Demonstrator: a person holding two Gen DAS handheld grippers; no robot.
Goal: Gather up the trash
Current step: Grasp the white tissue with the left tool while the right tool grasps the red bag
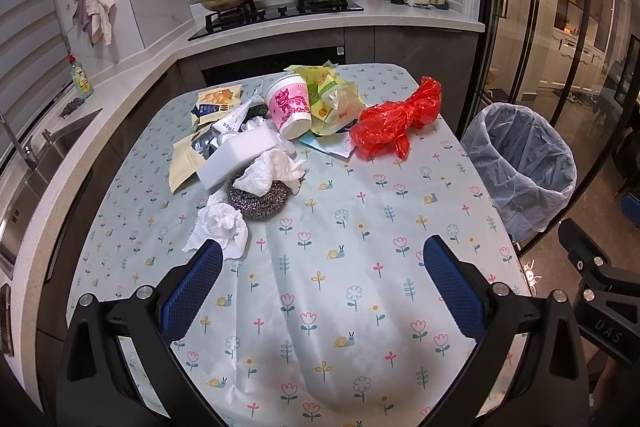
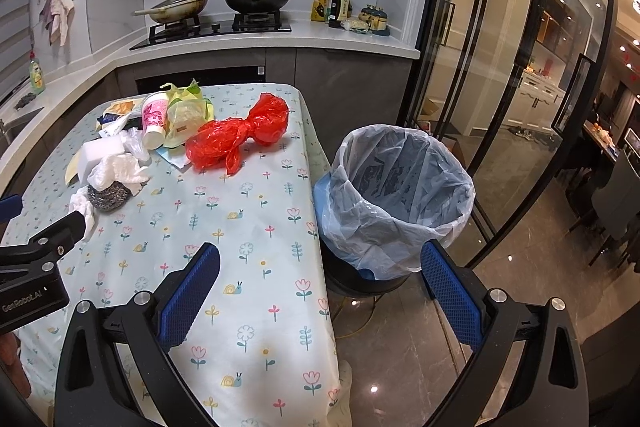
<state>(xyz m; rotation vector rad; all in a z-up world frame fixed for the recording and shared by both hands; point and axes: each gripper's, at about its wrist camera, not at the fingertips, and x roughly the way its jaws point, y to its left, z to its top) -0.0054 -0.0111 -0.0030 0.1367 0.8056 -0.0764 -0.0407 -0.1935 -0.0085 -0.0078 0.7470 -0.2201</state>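
Task status: not started, judging by the scene; the lined bin (image 2: 400, 187) shows nothing inside it in the right wrist view, and all the trash lies on the table (image 1: 360, 307).

Left gripper (image 1: 322, 259): jaws spread wide, holding nothing; it hangs over the near half of the table, its left fingertip just beside the crumpled tissue (image 1: 220, 227).

Right gripper (image 2: 320, 263): jaws spread wide, holding nothing; it straddles the table's right edge, one finger over the cloth, the other in front of the bin.

Location of the trash: you will find it heaped toward the far left part of the table; the crumpled tissue is nearest you, then the steel scourer (image 1: 260, 201) with a second tissue (image 1: 272, 173) lying on it, then the white sponge block (image 1: 240, 157) resting on foil and paper wrappers (image 1: 218, 103); behind these stands the tilted pink paper cup (image 1: 290, 107) against yellow-green packaging (image 1: 324, 79); the red plastic bag (image 1: 400, 121) lies apart from the heap, near the far right edge.

Location of the bin: on the floor, just beside the table's right edge, liner open at the top.

Remaining work: every item listed above; none is gripped yet. Suggested order, as a judgement only: take the crumpled tissue with the left gripper, as it is closest; take the red plastic bag with the right gripper, as it is nearest the bin.
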